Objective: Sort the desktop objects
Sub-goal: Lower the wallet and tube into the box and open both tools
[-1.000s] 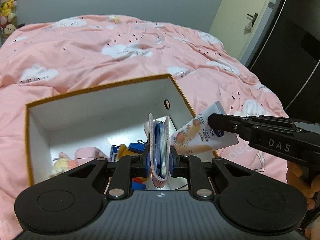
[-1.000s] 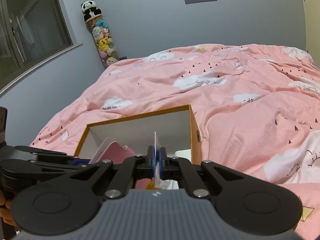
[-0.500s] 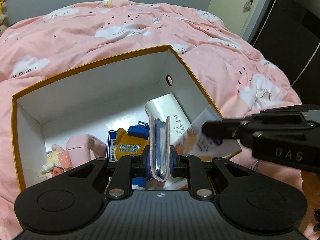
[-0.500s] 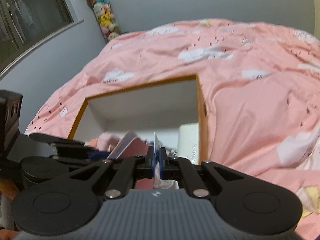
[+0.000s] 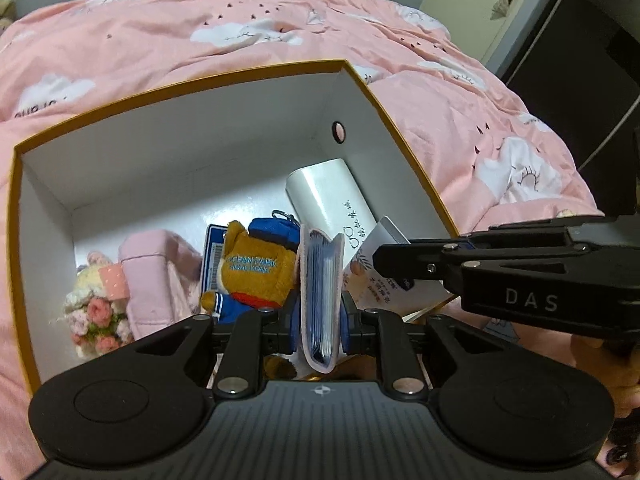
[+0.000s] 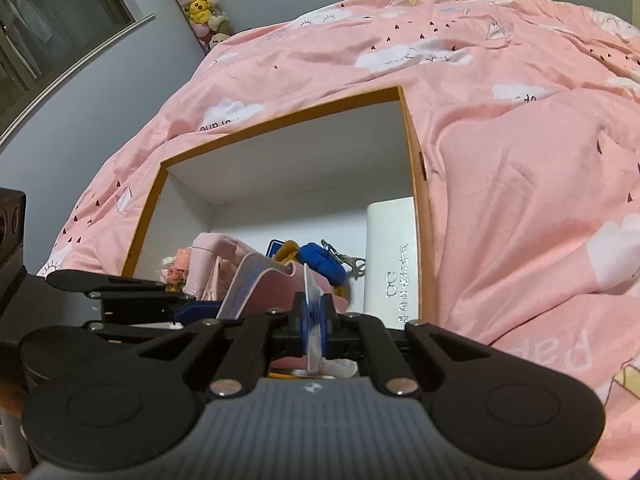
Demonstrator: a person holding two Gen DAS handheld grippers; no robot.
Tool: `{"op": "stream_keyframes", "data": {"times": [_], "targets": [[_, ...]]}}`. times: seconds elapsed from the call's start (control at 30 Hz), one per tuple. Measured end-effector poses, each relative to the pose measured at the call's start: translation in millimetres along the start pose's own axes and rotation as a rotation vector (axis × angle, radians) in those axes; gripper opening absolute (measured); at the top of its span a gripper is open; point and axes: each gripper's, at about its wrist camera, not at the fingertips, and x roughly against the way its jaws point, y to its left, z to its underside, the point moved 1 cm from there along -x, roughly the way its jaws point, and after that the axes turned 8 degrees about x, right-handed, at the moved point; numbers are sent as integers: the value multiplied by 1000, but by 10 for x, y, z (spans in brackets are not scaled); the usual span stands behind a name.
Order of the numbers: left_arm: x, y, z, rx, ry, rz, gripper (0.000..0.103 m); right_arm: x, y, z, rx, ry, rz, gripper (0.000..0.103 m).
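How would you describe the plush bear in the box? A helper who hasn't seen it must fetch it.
On the pink bed sits an orange-rimmed box. Inside, near the middle, between a pink pouch and a white case, lies the plush bear. Only it is brown, with blue lettering.

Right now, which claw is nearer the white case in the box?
Right. The right claw, gripping a sachet, overlaps the white case's near end; the left claw, holding a card wallet, sits further back.

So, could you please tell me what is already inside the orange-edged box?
Inside the box: a white case, a bear plush, a pink pouch and a crocheted bouquet. The held card holder covers whatever lies beneath it.
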Motion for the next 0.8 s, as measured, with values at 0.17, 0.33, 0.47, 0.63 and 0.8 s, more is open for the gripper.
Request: {"op": "stream_keyframes", "data": {"times": [0.17, 0.33, 0.47, 0.63, 0.8], "targets": [[-14, 94, -69, 75, 52, 5, 21, -92, -28, 14, -23, 27, -17, 7], [-193, 91, -62, 89, 88, -15, 22, -169, -34, 44, -27, 42, -9, 8], [-302, 117, -24, 112, 96, 0, 24, -203, -39, 61, -35, 52, -22, 11], [-269, 143, 9, 124, 71, 17, 26, -227, -39, 72, -43, 56, -30, 14], [-184, 112, 44, 108, 46, 20, 29, -204, -49, 85, -50, 57, -36, 14]]}}
